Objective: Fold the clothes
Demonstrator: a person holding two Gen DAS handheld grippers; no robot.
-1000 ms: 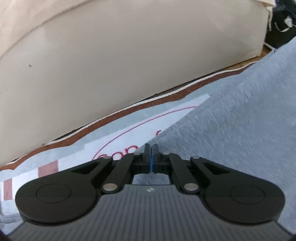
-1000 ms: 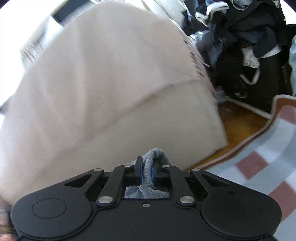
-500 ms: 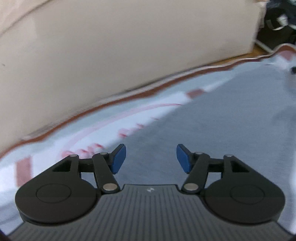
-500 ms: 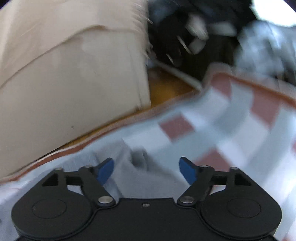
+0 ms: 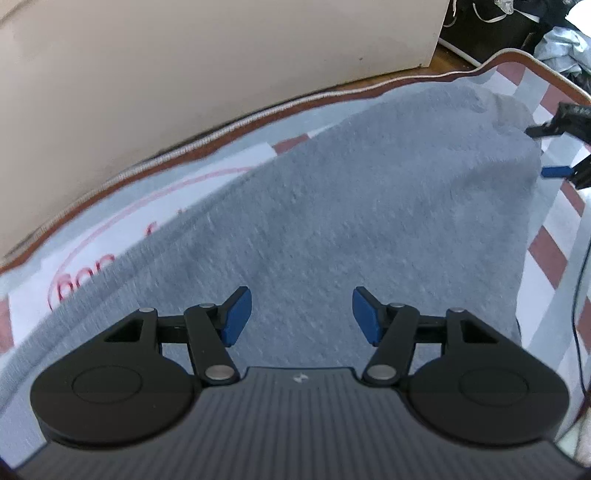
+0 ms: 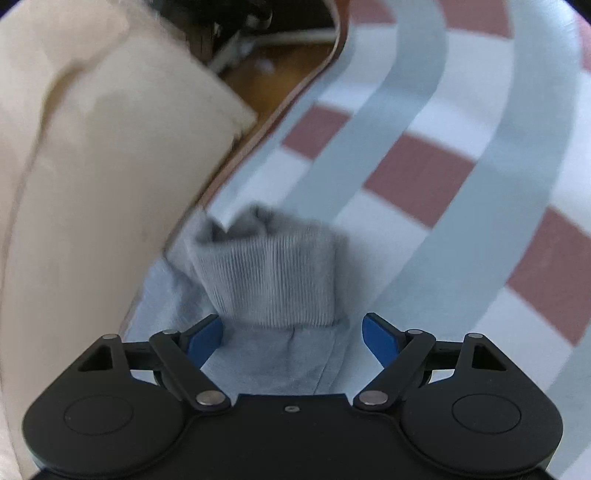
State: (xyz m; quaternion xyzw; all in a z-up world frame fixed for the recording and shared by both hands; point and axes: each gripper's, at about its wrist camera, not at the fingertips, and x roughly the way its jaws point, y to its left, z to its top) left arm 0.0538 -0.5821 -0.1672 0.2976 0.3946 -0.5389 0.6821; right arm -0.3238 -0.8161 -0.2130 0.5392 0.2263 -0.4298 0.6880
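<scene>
Two wrist views look down at one grey garment [image 5: 332, 206], perhaps a sweatshirt, spread flat on a rug [image 5: 207, 170] on the floor. The rug is pale blue with white bands, brick-red squares and a brown bound edge; red curved lettering shows on a white patch at the left.

In the left wrist view, the left gripper [image 5: 302, 317] hangs above the body of the garment. Its two blue-padded jaws stand partly apart with nothing between them; only flat grey cloth lies below. At the far right edge of this view the right gripper [image 5: 554, 151] appears, just beside the garment's far end, with one blue pad visible.

In the right wrist view, the right gripper [image 6: 291, 334] has its two jaws spread wide. One ribbed cuff [image 6: 269, 273] of the garment lies in the gap between them, bunched and slightly raised. Neither pad presses on it, so the cuff lies loose rather than gripped.

One large cream upholstered piece [image 6: 88, 177], probably a sofa or ottoman, stands along the rug's brown edge in both views. A strip of wooden floor [image 6: 266, 81] shows between them. A dark heap of clothes [image 5: 517, 22], too blurred to count, sits past the rug's far corner.
</scene>
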